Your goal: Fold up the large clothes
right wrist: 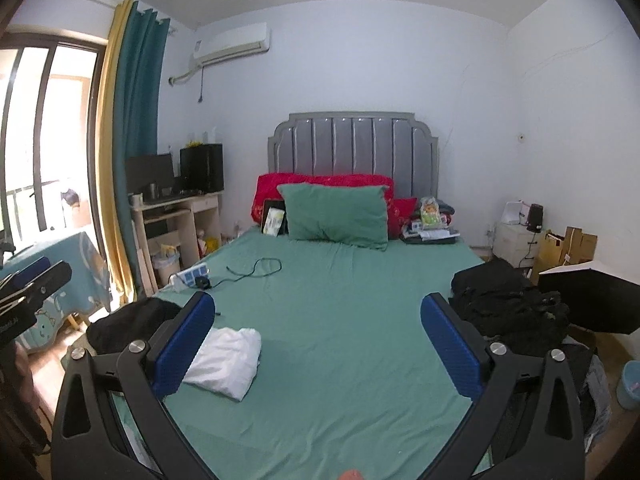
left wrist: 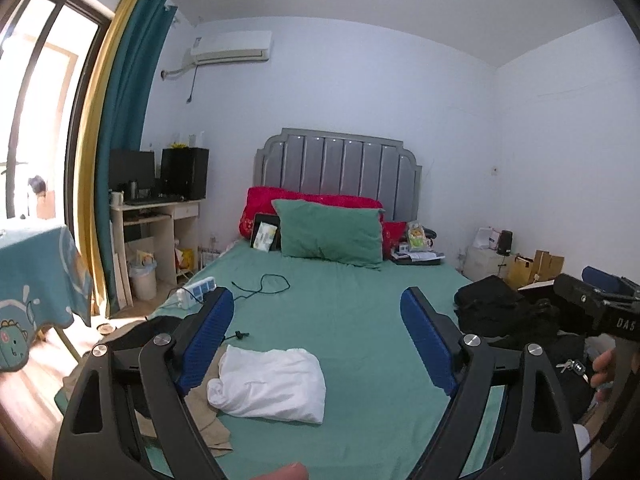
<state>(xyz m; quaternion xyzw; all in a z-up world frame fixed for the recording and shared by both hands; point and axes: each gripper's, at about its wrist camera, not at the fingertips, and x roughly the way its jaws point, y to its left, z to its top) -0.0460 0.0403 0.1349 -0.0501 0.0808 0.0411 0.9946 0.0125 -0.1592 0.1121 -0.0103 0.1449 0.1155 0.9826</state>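
Observation:
A folded white garment (left wrist: pixel 270 384) lies on the green bed sheet (left wrist: pixel 352 312) near the foot of the bed, on top of a tan garment (left wrist: pixel 208 420). It also shows in the right wrist view (right wrist: pixel 226 362). A pile of black clothes (left wrist: pixel 508 312) sits at the bed's right edge, also seen in the right wrist view (right wrist: pixel 508 308). Another black garment (right wrist: pixel 128 322) lies at the left edge. My left gripper (left wrist: pixel 318 304) is open and empty, held above the bed. My right gripper (right wrist: pixel 318 308) is open and empty, also above the bed.
A green pillow (left wrist: pixel 330 236) and red pillows (left wrist: pixel 260 204) lean on the grey headboard. A power strip (left wrist: pixel 198 290) and black cable (left wrist: pixel 264 284) lie on the sheet's left side. A desk (left wrist: pixel 156 216) stands left. Boxes (right wrist: pixel 572 246) and a blue bin (right wrist: pixel 630 384) stand right.

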